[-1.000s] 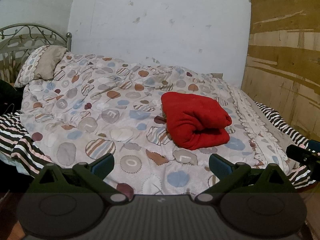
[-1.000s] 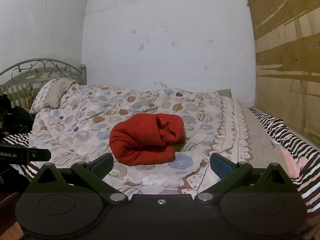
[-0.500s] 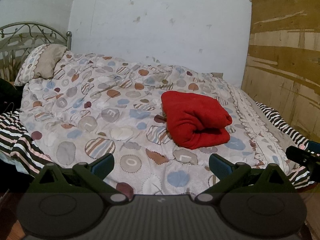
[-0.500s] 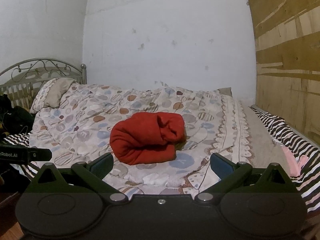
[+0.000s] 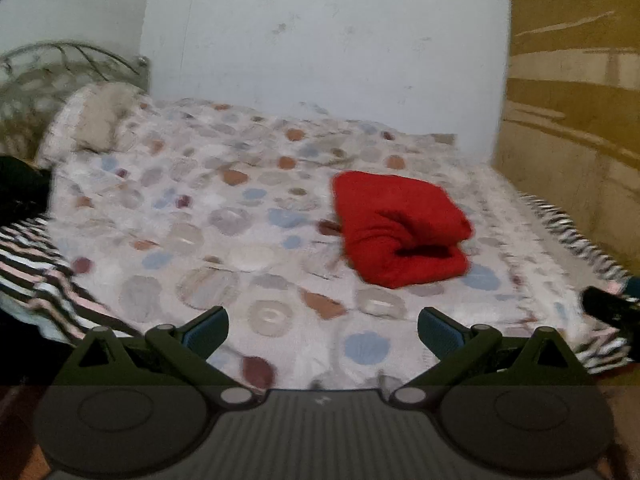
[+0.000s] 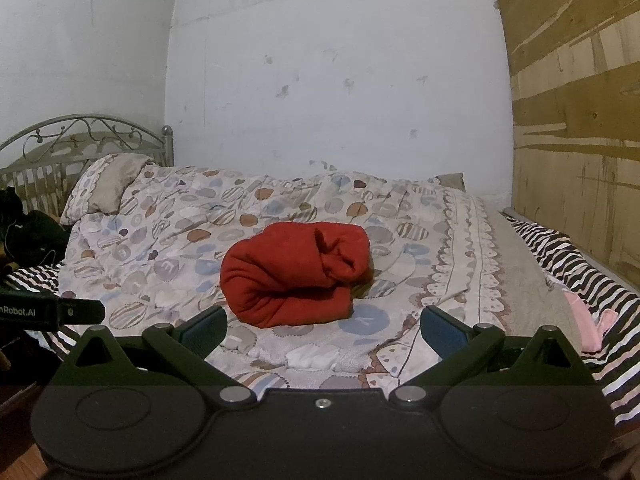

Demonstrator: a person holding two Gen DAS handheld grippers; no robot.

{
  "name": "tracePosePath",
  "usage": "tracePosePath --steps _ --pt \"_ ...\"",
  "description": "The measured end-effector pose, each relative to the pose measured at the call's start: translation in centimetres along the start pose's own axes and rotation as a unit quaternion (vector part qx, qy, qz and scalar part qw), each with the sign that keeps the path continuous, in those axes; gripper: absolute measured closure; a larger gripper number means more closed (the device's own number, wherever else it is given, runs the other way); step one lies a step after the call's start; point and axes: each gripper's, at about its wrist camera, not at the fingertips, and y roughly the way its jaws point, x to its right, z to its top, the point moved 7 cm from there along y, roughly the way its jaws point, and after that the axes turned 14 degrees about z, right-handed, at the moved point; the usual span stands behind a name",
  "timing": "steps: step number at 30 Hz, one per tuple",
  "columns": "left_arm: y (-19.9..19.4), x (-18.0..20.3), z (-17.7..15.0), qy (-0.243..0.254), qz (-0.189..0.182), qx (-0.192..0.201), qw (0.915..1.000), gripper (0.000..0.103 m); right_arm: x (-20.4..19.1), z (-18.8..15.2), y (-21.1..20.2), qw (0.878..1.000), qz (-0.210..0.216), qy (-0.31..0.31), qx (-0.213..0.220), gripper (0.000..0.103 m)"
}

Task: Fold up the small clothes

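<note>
A folded red garment (image 5: 400, 232) lies in a thick bundle on the patterned quilt (image 5: 240, 216), right of centre in the left wrist view and central in the right wrist view (image 6: 296, 276). My left gripper (image 5: 322, 330) is open and empty, held back from the bed's near edge, well short of the garment. My right gripper (image 6: 322, 330) is open and empty, also short of the garment. The left gripper's body (image 6: 52, 312) shows at the left edge of the right wrist view; the right gripper's tip (image 5: 608, 304) shows at the right edge of the left wrist view.
A pillow (image 6: 108, 184) and metal headboard (image 6: 80, 136) are at the far left. A striped sheet (image 6: 576, 264) with a pink item (image 6: 588, 316) lies on the right. A wooden panel (image 6: 576, 120) stands on the right, a white wall (image 6: 336, 80) behind. Dark items (image 6: 28, 232) lie at the left.
The left wrist view has gone blurred and shifted slightly, so the left gripper is moving. The right gripper has barely moved. The garment has not moved.
</note>
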Motion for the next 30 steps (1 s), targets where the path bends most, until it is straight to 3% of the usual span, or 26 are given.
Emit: tracePosePath --steps 4,30 --pt "-0.4 0.4 0.1 0.031 0.036 0.023 0.9986 0.000 0.0 -0.1 0.0 1.000 0.000 0.000 0.000 0.000" --pt "0.8 0.5 -0.2 0.022 0.018 -0.005 0.9996 0.000 0.5 -1.2 0.7 1.000 0.000 0.009 -0.017 0.000"
